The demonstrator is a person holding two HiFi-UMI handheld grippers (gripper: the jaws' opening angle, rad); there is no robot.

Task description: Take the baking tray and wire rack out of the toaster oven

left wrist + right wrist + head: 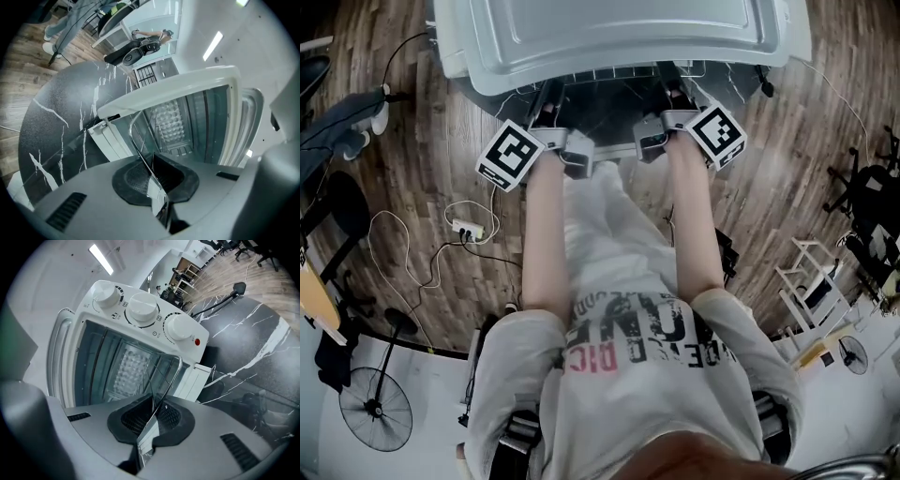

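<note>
The white toaster oven (619,37) stands open in front of me on a black marbled table (56,126). Its cavity (122,366) and three knobs (140,308) show in the right gripper view. A thin shiny baking tray (157,194) sticks out of the cavity edge-on, with the wire rack's (180,361) rounded rod frame running along it. My left gripper (157,187) is shut on the tray's left front edge. My right gripper (149,422) is shut on its right front edge (146,432). In the head view both grippers (551,103) (673,94) reach under the oven's front.
The oven's white door frame (187,84) arches over the opening. The table's round edge meets a wooden floor (412,169). A power strip (469,228) with cables lies left of my legs, and a fan (375,410) stands at the lower left. Shelves stand at the right.
</note>
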